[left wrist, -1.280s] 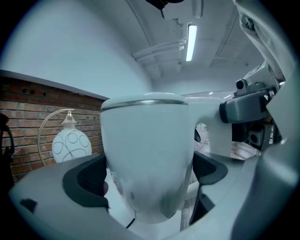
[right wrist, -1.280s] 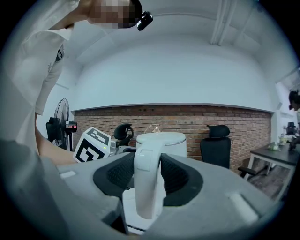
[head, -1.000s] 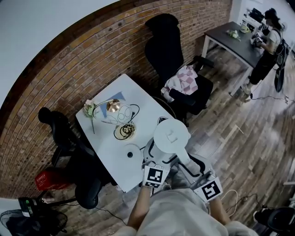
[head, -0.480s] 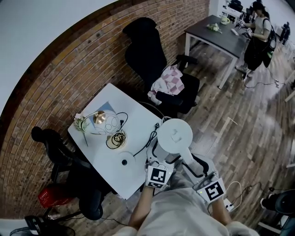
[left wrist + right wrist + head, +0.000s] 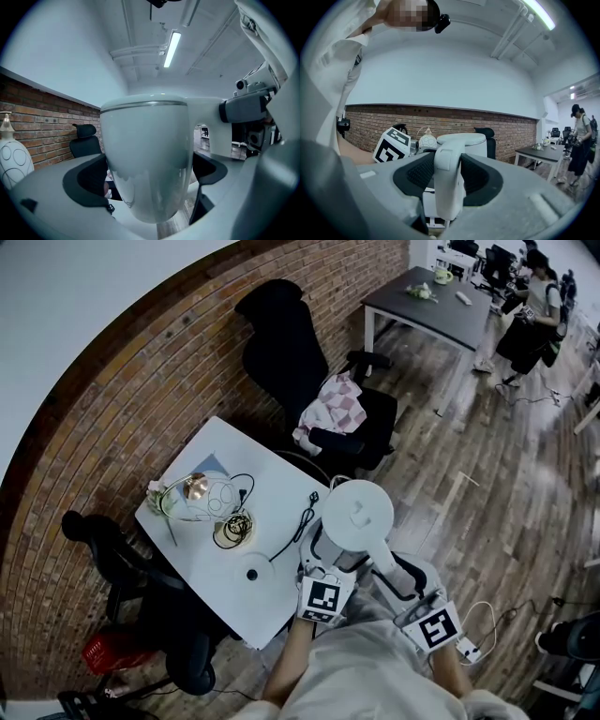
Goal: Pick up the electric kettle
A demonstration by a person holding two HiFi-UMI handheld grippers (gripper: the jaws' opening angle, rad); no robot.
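The white electric kettle (image 5: 356,514) hangs in the air just off the white table's (image 5: 272,474) near right edge, lid up. My left gripper (image 5: 328,561) is shut on the kettle's round body (image 5: 145,164), a black pad on each side. My right gripper (image 5: 401,579) is shut on the kettle's handle (image 5: 449,183), which stands upright between its dark pads. The kettle's lid (image 5: 461,139) shows behind the handle. Its round base (image 5: 253,570) lies on the table with a black cord (image 5: 298,526) running from it.
On the table stand a white vase with a gold top (image 5: 195,489) and a coiled cable (image 5: 232,529). A black chair with a checked cloth (image 5: 337,409) is beyond the table, another black chair (image 5: 112,549) at its left. A dark desk (image 5: 422,306) and a person (image 5: 532,315) are far right.
Both grippers have carried the kettle a little to the right, away from its base on the table. The head view has shifted, so the table sits lower and further left. Both grips are unchanged.
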